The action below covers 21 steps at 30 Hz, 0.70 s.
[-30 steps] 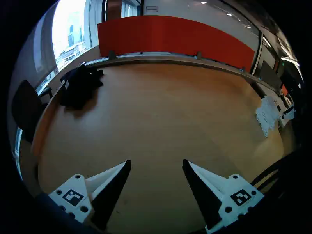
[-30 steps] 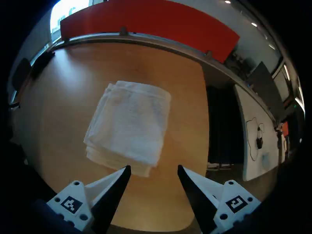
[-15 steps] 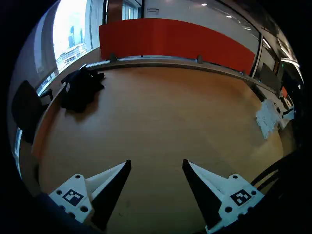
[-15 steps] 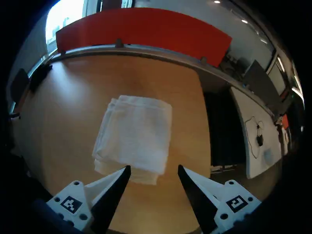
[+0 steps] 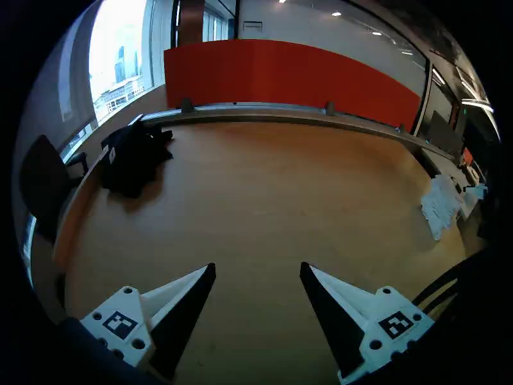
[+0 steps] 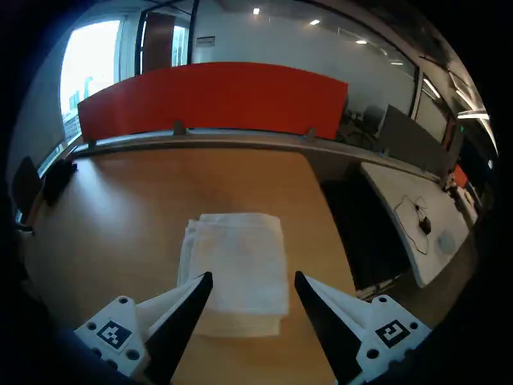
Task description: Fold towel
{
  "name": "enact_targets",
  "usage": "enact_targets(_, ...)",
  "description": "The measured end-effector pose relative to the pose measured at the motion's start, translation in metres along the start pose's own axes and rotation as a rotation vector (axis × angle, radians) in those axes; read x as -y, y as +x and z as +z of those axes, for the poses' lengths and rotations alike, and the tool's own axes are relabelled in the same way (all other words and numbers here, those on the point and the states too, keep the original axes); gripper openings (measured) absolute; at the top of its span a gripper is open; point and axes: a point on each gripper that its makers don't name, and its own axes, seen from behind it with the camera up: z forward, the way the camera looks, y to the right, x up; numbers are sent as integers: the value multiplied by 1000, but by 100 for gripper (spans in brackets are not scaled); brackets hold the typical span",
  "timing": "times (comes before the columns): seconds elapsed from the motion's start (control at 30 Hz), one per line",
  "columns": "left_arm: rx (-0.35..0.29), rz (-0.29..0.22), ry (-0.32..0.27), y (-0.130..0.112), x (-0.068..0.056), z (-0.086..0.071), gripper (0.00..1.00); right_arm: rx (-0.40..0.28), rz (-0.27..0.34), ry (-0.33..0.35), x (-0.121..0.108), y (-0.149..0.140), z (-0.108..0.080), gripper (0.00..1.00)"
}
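Both sets of jaws gape empty, left gripper (image 5: 256,264) and right gripper (image 6: 252,276); my right has tipped up since a second ago, the folded towel (image 6: 238,256) now centred between its tips on the table (image 6: 115,212)

A wide wooden table (image 6: 128,205) carries a white towel (image 6: 238,269). It is folded into a thick rectangular stack and lies flat near the table's right edge, on the near half. A black bundle (image 5: 131,157), a bag or clothing, sits at the far left corner, well apart from the towel. A red screen (image 5: 288,70) stands along the far edge.
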Motion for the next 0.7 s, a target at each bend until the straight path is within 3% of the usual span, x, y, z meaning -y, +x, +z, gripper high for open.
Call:
enact_targets(0.3,-55,2,12,22,4,4,98,-141,86,-13,10,21,2,99)
enact_targets(0.7,-247,-50,29,86,14,3,98,-312,139,-23,13,56,-8,99)
